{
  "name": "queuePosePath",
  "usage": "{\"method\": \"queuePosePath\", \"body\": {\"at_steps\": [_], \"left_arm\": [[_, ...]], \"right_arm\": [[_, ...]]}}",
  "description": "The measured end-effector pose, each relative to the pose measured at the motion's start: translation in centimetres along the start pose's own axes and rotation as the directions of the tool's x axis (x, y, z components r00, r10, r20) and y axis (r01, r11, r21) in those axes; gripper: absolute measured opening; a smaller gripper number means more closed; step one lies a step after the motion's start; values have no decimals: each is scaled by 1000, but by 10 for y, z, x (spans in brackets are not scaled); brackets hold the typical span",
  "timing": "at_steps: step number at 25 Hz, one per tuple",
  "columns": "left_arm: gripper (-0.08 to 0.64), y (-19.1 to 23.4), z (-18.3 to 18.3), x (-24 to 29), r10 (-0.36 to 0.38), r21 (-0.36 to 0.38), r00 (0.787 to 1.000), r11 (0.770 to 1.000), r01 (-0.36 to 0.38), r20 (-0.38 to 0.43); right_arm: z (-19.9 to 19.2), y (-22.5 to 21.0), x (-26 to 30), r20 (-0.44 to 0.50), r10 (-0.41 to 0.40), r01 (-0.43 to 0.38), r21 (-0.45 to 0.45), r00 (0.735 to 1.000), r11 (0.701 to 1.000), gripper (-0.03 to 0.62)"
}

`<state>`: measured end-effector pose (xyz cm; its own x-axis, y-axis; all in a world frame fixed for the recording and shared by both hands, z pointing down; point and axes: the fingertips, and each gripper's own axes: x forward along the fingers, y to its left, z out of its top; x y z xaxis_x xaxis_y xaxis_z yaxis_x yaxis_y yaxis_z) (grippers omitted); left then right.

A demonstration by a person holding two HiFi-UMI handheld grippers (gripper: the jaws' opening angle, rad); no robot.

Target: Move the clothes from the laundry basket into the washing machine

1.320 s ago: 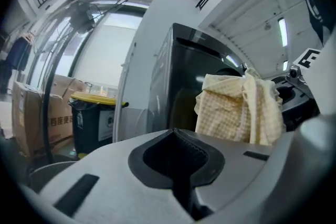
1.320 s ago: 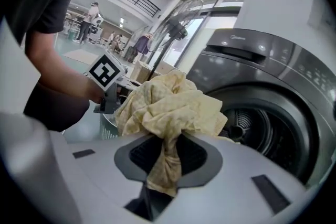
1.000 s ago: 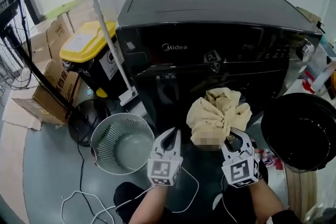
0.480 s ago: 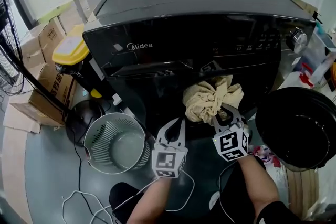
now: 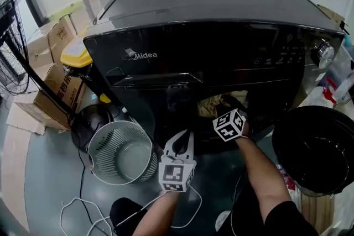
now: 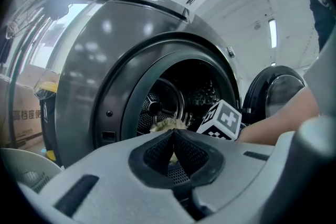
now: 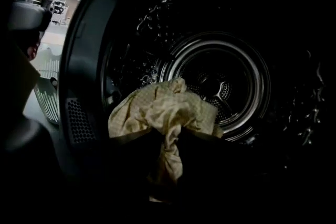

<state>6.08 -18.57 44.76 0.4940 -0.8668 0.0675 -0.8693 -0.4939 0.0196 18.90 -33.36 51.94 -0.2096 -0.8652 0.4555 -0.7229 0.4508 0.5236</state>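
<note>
Nearest the person, the left gripper (image 6: 173, 136) hangs low in front of the washing machine (image 5: 221, 14), its jaws pressed together with nothing between them. It touches nothing and points toward the round opening.

Just beyond it and to the right, the right gripper (image 7: 167, 139) reaches into that opening; from the head view only its marker cube and the forearm behind it show at the mouth. Its jaws are clamped on a pale yellow cloth (image 7: 157, 110), pinching a twisted neck of the fabric. The rest of the cloth bunches up above and ahead of the jaw tips, inside the mouth of the drum (image 7: 220, 78) and left of the drum's centre. The perforated back wall of the drum lies farther in, behind the cloth. Whether the cloth touches the drum cannot be told.

To the left of the left gripper, a white slatted laundry basket (image 5: 102, 143) stands on the floor (image 5: 50, 174), well apart from both grippers. Thin cables (image 5: 83, 210) trail across the floor near it. On the right, the round door (image 5: 312, 146) stands swung open. Farther left, beside the machine, are a yellow-lidded bin (image 5: 76, 55) and cardboard boxes (image 5: 52, 83).
</note>
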Motion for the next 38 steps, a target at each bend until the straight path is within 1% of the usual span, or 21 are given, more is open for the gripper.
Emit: {"method": "queuePosePath", "body": {"at_steps": [2,4,6,7,8,11,14,18,23,28,29,31,32,33,38], "left_arm": [[6,1,-4,4,8,-1,1000,1000,-8,-10],[6,2,-8,6,15,1,1000,1000,-15,-20],[6,5,-12,6,26,3,999,1000,-26,-33],[6,6,-14,6,32,3,999,999,-32,-41],[6,6,-16,6,35,3,998,999,-35,-48],[6,7,-15,7,34,5,998,999,-34,-52],[6,6,-8,8,26,4,999,1000,-26,-37],[6,7,-3,9,18,5,999,1000,-18,-28],[6,1,7,9,-3,16,1000,1000,3,-16],[6,-12,16,-1,-42,80,999,996,43,-9],[6,-14,18,-4,-46,80,999,996,46,-5],[6,-19,23,-8,-54,73,999,996,53,6],[6,-21,26,-10,-58,71,998,996,57,12],[6,-24,28,-12,-63,70,998,996,61,17],[6,-32,32,-16,-77,64,997,995,75,29]], "right_arm": [[-5,-6,20,-34,10,-9,22,999,1000,97],[-1,-13,32,-44,26,-23,51,999,998,118],[10,-19,34,-25,47,-45,78,999,996,174],[16,-21,31,-7,54,-54,89,998,995,219],[21,-23,25,15,57,-58,98,998,994,249],[39,-26,-2,102,39,-51,118,994,992,258],[54,-29,-41,188,2,-31,151,982,988,259],[61,-24,-94,259,-20,-36,210,966,977,259],[57,-9,-155,297,-38,-45,269,954,962,259],[33,3,-199,286,-82,-31,368,955,929,257],[30,4,-207,286,-96,-21,380,953,925,239],[28,4,-222,291,-144,16,400,946,916,120],[29,3,-229,296,-167,33,409,941,912,48],[29,3,-233,299,-181,43,416,937,908,13],[33,6,-239,311,-190,36,440,931,897,11]]}}
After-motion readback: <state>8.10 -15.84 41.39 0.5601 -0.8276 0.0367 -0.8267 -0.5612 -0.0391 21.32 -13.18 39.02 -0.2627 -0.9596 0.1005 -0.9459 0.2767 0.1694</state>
